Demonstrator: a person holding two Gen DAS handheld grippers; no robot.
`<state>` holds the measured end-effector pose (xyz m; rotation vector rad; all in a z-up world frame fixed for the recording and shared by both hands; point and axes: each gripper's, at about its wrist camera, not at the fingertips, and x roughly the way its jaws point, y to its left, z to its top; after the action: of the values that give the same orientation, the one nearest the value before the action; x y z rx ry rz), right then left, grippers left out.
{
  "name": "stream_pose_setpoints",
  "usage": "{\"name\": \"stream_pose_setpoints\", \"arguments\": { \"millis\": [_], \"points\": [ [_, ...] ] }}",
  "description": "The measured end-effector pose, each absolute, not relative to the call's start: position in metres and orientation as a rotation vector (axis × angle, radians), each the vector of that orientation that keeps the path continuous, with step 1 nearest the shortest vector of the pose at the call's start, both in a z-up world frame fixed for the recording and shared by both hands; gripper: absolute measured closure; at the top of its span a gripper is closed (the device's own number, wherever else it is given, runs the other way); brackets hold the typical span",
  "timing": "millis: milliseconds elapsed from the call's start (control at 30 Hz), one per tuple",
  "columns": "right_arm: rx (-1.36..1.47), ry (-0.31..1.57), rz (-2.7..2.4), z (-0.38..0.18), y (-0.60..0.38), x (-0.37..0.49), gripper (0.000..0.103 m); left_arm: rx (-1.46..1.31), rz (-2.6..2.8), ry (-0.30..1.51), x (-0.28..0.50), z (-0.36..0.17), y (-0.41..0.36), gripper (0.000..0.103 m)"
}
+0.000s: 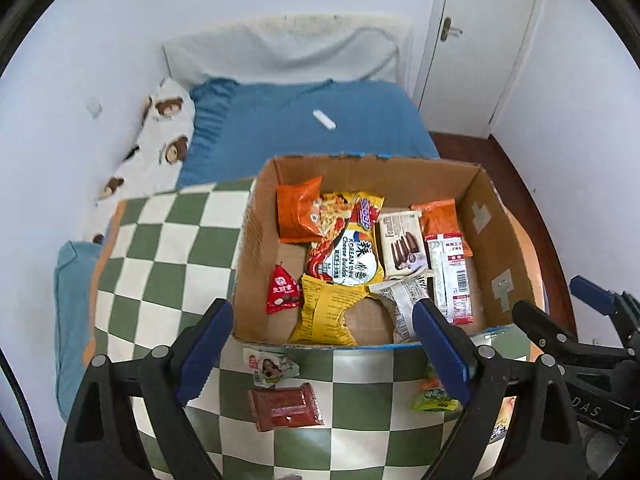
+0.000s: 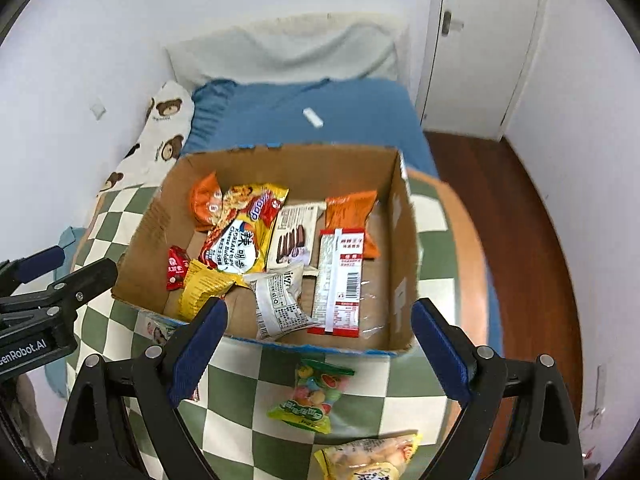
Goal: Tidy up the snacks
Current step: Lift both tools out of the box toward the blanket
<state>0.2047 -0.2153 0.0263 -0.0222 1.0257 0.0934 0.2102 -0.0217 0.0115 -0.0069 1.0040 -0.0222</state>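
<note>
Both grippers hover wide open and empty at the near edge of the cardboard box [image 2: 404, 240], which already holds a heap of packets on the checkered cloth [image 1: 168, 240]. The right gripper [image 2: 320, 344] looks closest to a loose snack: the green candy bag [image 2: 310, 396] lies on the cloth dead centre between its fingers, toward 6 o'clock of the box, its long axis running roughly 12 to 6, along the line of approach. The left gripper [image 1: 324, 340] frames its own pair instead, a small white packet [image 1: 272, 366] and the dark red packet [image 1: 286, 406], both outside the box at its 6 o'clock, the red one lying crosswise, roughly 9 to 3.
</note>
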Motion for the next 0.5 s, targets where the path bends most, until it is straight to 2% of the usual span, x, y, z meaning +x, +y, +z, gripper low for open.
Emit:
{"name": "stream_pose_setpoints", "arguments": {
  "millis": [500],
  "points": [
    [-0.048, 0.812, 0.083, 0.084, -0.214, 0.129, 0.008, -0.017, -0.01, 0.843, 0.142, 0.052, -0.026, 0.011]
  ]
}}
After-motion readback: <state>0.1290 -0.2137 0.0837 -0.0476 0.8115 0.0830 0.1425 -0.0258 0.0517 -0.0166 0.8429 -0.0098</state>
